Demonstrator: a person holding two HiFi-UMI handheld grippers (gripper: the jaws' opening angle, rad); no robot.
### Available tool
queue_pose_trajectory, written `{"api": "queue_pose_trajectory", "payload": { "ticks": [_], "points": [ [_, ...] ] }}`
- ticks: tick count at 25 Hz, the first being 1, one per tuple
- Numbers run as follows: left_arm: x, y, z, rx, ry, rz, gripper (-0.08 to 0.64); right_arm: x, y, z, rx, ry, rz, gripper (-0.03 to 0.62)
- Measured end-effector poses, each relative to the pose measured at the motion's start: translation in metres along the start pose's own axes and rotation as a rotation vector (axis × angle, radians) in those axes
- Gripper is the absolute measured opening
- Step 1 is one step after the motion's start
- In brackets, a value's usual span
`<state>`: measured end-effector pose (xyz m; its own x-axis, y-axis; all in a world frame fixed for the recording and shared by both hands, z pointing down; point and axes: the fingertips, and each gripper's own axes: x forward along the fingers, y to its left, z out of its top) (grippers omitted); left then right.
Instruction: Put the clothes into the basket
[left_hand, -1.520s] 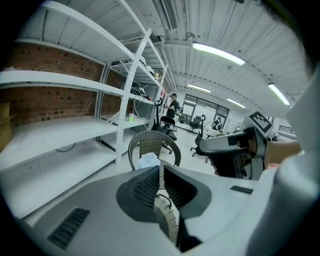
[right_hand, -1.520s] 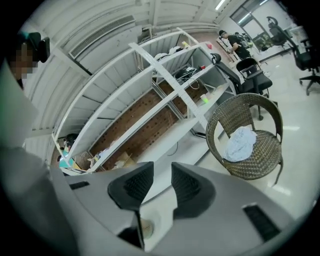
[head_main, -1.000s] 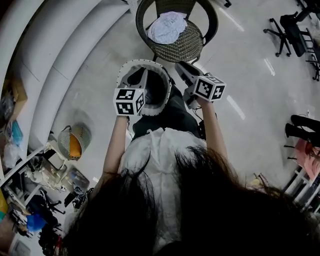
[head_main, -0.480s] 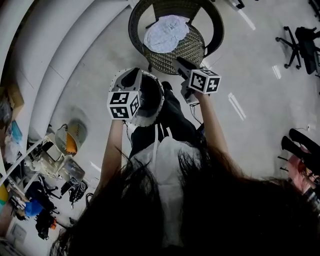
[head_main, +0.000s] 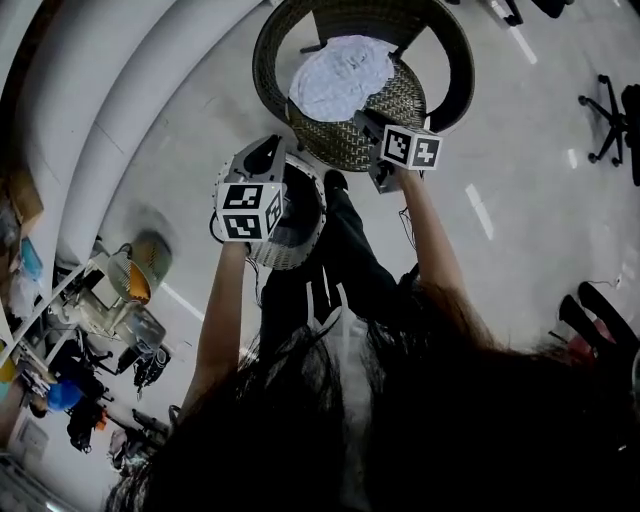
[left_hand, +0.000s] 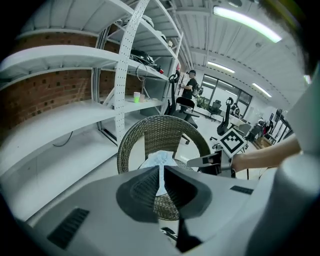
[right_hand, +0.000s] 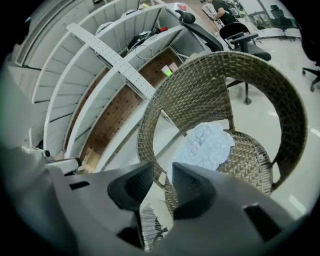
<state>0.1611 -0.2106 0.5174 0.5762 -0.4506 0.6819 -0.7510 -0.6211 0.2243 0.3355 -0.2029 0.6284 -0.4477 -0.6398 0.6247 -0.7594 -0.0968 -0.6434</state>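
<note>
A crumpled pale-blue cloth (head_main: 340, 75) lies on the seat of a round wicker chair (head_main: 352, 142). The left gripper (head_main: 268, 150) is held in front of the chair. Its jaws are shut to a thin slit with nothing in them (left_hand: 161, 172). A white basket (head_main: 298, 245) with a dark inside hangs at that hand; how it is carried is hidden. My right gripper (head_main: 362, 120) hovers at the chair's front rim with its jaws open and bare (right_hand: 162, 182). The cloth (right_hand: 207, 145) lies just beyond them, and also shows in the left gripper view (left_hand: 159, 161).
Curved white shelves (head_main: 120, 110) run along the left, with clutter (head_main: 110, 330) on the floor below them. Office chairs (head_main: 610, 110) stand at the right. A person (left_hand: 190, 86) stands far off by the desks. The chair's high wicker back (right_hand: 240, 65) rings the seat.
Both grippers have moved forward and down toward the chair, the basket travelling with the left one. The chair and cloth now look nearer. The right gripper has reached the seat's front rim.
</note>
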Motion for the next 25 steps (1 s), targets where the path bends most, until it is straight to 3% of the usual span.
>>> {"api": "queue_pose_trajectory", "payload": {
  "ticks": [3, 7, 19, 25],
  "points": [
    [0.022, 0.013, -0.002, -0.004, 0.024, 0.011, 0.038, 0.029, -0.032, 0.001, -0.020, 0.035, -0.024, 0.122],
    [0.044, 0.035, -0.012, 0.014, 0.071, 0.024, 0.038, 0.067, -0.064, 0.000, 0.001, 0.081, -0.077, 0.220],
    [0.080, 0.073, -0.057, -0.017, 0.179, 0.071, 0.038, 0.145, -0.146, 0.010, 0.044, 0.138, -0.294, 0.285],
    [0.088, 0.071, -0.074, -0.021, 0.224, 0.054, 0.038, 0.178, -0.171, 0.011, -0.076, 0.258, -0.351, 0.287]
  ]
}}
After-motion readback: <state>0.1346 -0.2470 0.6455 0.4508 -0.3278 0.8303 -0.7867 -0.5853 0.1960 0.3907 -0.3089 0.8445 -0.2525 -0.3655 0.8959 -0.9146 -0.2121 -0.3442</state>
